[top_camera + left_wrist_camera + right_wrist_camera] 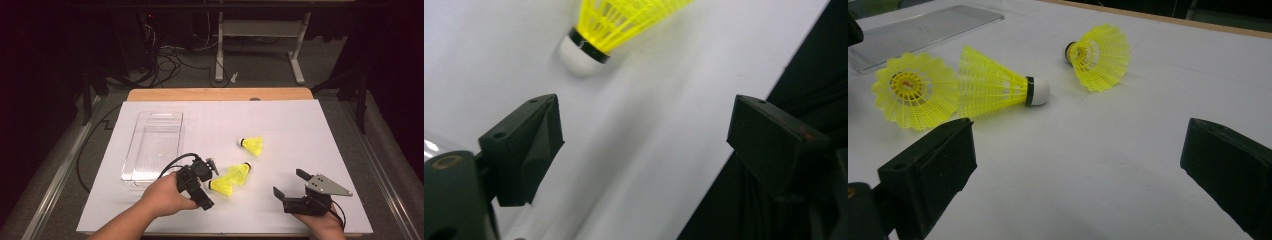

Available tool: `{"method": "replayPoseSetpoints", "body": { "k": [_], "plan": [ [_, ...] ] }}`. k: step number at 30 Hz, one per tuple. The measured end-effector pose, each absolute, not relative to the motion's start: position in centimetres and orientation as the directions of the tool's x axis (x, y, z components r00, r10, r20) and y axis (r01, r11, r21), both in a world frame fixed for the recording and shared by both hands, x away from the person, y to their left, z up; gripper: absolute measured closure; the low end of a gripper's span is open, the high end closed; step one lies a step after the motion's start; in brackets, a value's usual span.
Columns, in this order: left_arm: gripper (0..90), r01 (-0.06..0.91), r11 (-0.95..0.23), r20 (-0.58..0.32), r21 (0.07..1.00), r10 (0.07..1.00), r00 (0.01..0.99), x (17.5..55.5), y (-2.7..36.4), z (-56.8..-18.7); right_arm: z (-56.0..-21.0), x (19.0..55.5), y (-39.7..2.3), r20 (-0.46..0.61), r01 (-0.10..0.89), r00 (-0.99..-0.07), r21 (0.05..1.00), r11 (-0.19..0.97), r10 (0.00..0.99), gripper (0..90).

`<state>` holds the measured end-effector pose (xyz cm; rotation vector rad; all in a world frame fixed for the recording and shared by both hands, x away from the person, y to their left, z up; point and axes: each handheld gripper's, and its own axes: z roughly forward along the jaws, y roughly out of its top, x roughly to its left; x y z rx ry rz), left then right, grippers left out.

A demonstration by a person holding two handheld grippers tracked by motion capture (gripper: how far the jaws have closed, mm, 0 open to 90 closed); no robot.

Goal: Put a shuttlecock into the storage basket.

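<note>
Three yellow shuttlecocks lie on their sides on the white desk (280, 120), right of a clear plastic bin (131, 155) that stands open-topped toward the left edge, likely where they are meant to go. The left gripper (212, 172) sits near the front edge, tilted over by the hand so its tongs point along the surface at the nearest shuttlecock (221, 186). In the left gripper view the tongs stand apart with nothing between them, and the white cork of that shuttlecock (580, 59) lies just beyond their tips, untouched; approaching cork-first looks sensible, since the cork is the firm part and the mesh skirt would crush. A second shuttlecock (239, 172) lies touching or nearly touching the first, skirt to skirt. The third shuttlecock (252, 145) rests apart, nearer the desk's middle. The right gripper (289, 182) rests low near the front right corner, tongs wide apart and empty, seemingly waiting out of the way.
</note>
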<state>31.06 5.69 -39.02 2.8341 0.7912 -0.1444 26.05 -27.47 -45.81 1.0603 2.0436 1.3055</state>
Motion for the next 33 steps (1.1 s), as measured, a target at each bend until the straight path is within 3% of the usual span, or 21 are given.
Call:
{"method": "replayPoseSetpoints", "body": {
  "k": [3, 5, 13, 33],
  "plan": [
    [20.8, 0.508, -0.846, -0.139, 0.161, 0.490, 0.860, 31.4, 5.6, -38.9, -45.8, 26.1, -27.4, 0.002, 0.346, -0.580, 0.906, 0.244, 0.815, 2.0],
    [28.4, 0.498, -0.854, -0.121, 0.153, 0.484, 0.867, 31.7, 5.5, -38.7, -45.9, 26.1, -27.3, 0.003, 0.348, -0.580, 0.905, 0.245, 0.814, 2.1],
    [36.6, 0.482, -0.868, -0.077, 0.116, 0.476, 0.876, 33.0, 5.1, -38.8, -45.9, 26.1, -27.4, 0.003, 0.346, -0.581, 0.906, 0.244, 0.814, 2.4],
    [44.4, 0.438, -0.896, -0.051, 0.071, 0.435, 0.899, 34.4, 3.5, -41.1, -45.9, 26.2, -27.6, 0.021, 0.358, -0.578, 0.905, 0.231, 0.816, 3.1]
  ]
}}
